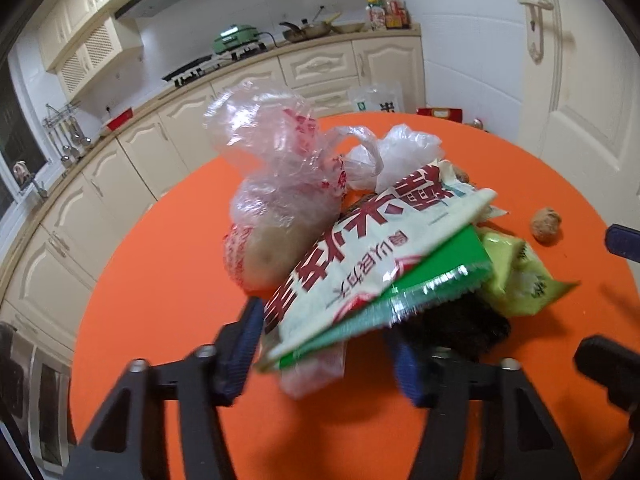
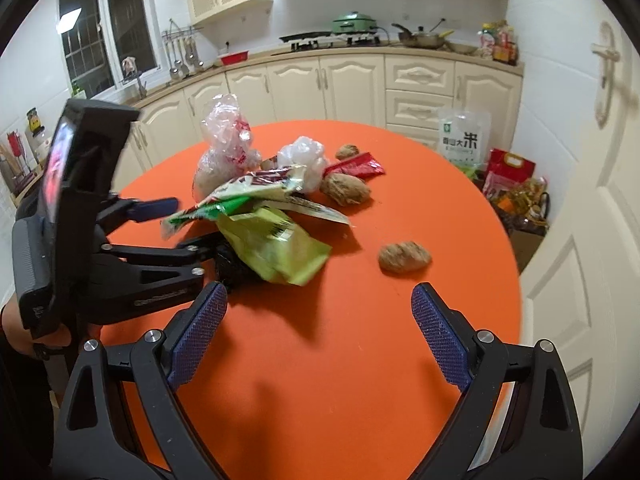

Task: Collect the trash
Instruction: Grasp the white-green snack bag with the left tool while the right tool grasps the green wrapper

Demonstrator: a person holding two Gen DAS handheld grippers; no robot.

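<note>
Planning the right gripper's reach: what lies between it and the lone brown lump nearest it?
Only bare orange table lies between the right gripper and the brown lump, seen in the right wrist view.

- A home kitchen, set around a round orange table [image 2: 320, 360].
- Behind the table runs a curved counter [image 2: 304, 53] over cream cabinets [image 2: 352, 84].
- On the counter behind the table: a gas hob [image 2: 308, 38], a green electric pot [image 2: 354, 22], a wok [image 2: 420, 40], condiment bottles [image 2: 498, 42].
- Left of the table, a window [image 2: 104, 28] above a utensil rack [image 2: 182, 54].
- Right of the table, a white door [image 2: 600, 160] and a rice bag [image 2: 464, 138].
</note>
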